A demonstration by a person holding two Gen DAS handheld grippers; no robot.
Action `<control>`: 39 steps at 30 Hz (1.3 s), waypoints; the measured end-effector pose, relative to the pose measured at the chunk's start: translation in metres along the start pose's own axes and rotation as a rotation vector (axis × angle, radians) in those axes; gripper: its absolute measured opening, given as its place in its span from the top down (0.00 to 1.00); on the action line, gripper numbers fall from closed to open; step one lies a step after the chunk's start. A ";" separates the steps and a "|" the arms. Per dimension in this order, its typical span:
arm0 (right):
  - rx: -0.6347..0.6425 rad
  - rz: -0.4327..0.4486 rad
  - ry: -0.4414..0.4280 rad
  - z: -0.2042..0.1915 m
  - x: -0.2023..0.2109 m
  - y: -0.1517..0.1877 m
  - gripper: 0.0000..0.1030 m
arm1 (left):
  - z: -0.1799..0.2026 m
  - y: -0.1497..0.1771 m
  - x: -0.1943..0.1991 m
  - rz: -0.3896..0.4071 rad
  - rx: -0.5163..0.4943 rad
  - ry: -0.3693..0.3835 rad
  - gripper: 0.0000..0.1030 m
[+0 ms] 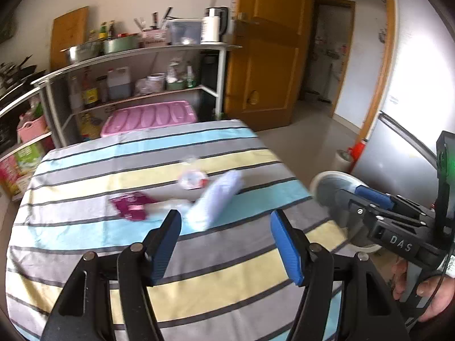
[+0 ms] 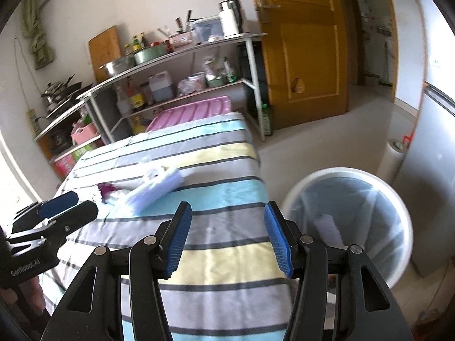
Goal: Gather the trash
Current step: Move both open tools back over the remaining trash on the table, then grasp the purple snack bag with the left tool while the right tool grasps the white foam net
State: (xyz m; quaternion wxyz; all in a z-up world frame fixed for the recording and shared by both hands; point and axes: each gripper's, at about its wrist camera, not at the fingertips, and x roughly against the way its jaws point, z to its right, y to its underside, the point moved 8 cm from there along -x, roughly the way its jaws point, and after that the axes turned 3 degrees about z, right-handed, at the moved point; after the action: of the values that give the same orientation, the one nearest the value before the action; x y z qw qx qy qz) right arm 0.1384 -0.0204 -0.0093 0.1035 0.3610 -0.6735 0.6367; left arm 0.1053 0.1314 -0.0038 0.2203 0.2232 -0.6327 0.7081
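Blue-padded left gripper (image 1: 226,243) and right gripper (image 2: 224,240), jaws spread wide and empty, above the striped tablecloth (image 1: 199,278). White bin (image 2: 348,227), right of the table, clear-lined, holding one pale scrap (image 2: 328,227). Farther on the cloth: white packet (image 1: 216,199), maroon wrapper (image 1: 132,204), and a red-and-white cup (image 1: 192,180).

The left wrist camera sits low over the near end of the striped table (image 1: 199,153), looking along its own fingers (image 1: 165,244) toward the shelves (image 1: 136,56) and the door (image 1: 267,45); the right wrist camera hangs near the table's right edge, facing the same way but tilted, with the white bin (image 2: 347,216) close below; both share the table, the shelves and the door; each catches the other gripper at its edge.
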 end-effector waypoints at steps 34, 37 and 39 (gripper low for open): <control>-0.032 -0.266 -0.095 -0.094 -0.148 -0.008 0.43 | -0.119 0.002 -0.076 -0.136 0.152 -0.057 0.27; -0.021 -0.270 -0.077 -0.095 -0.151 -0.006 0.43 | -0.119 0.007 -0.085 -0.157 0.150 -0.056 0.27; -0.007 -0.265 -0.063 -0.095 -0.150 -0.005 0.43 | -0.120 0.009 -0.088 -0.164 0.164 -0.051 0.27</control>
State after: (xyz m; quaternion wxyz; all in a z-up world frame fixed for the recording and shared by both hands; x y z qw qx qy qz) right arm 0.2191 0.1213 -0.0791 0.1666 0.4660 -0.6250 0.6037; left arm 0.1660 0.2475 -0.0755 0.2421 0.3094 -0.5577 0.7312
